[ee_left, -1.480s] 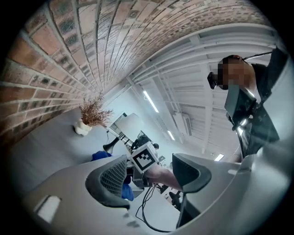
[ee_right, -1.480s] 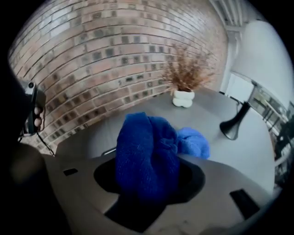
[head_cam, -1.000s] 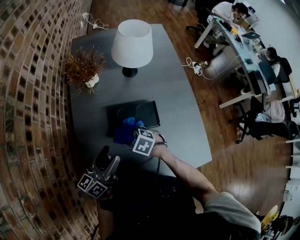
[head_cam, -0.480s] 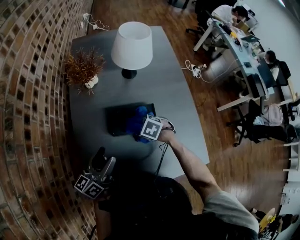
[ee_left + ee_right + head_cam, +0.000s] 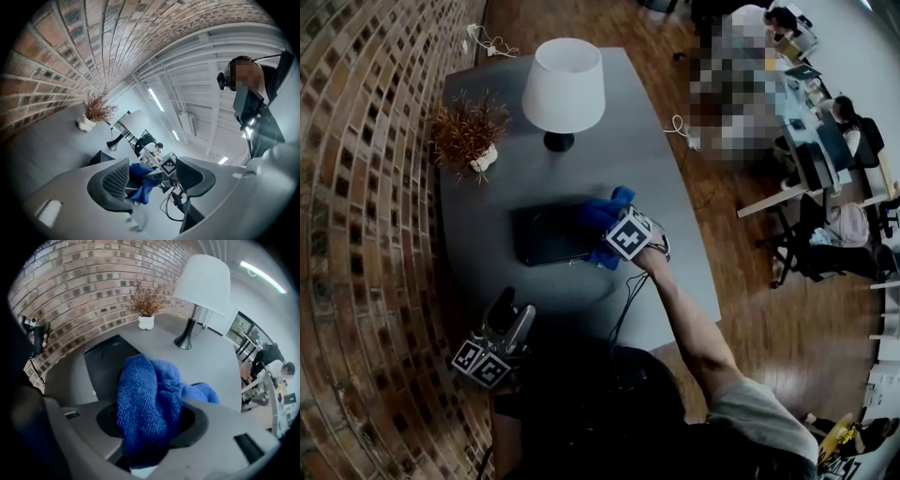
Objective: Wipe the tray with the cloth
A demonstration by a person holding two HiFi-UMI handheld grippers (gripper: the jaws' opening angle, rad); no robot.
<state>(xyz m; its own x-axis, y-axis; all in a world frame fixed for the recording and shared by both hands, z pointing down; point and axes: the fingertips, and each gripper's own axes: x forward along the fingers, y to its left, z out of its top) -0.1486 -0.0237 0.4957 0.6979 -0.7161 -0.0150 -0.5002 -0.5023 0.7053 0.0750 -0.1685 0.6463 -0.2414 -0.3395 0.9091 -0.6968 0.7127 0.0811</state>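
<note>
Right gripper (image 5: 612,236), held in the person's right hand with the arm stretched out over the grey tabletop (image 5: 628,169): jaws clamped partway closed on a bunched blue terry cloth (image 5: 149,397), which fills the gap between them and bulges out ahead of the tips. In the head view the cloth sits directly under and ahead of this gripper, over the end of the dark flat rectangular tray (image 5: 546,234) nearest the gripper, with part of it past the tray's edge and over bare table. Whether the cloth presses on the tray surface cannot be made out. In the right gripper view most of the tray lies ahead and to the left of the jaws. Beyond it stand a dried brown plant in a small white pot (image 5: 146,310) and a white-shaded lamp on a dark base (image 5: 200,287), against a brick wall (image 5: 84,282). Left gripper (image 5: 152,180), at the table's near edge beside the wall and well apart from the tray: jaws parted, nothing between them; the cloth and right gripper show far ahead through the gap.
</note>
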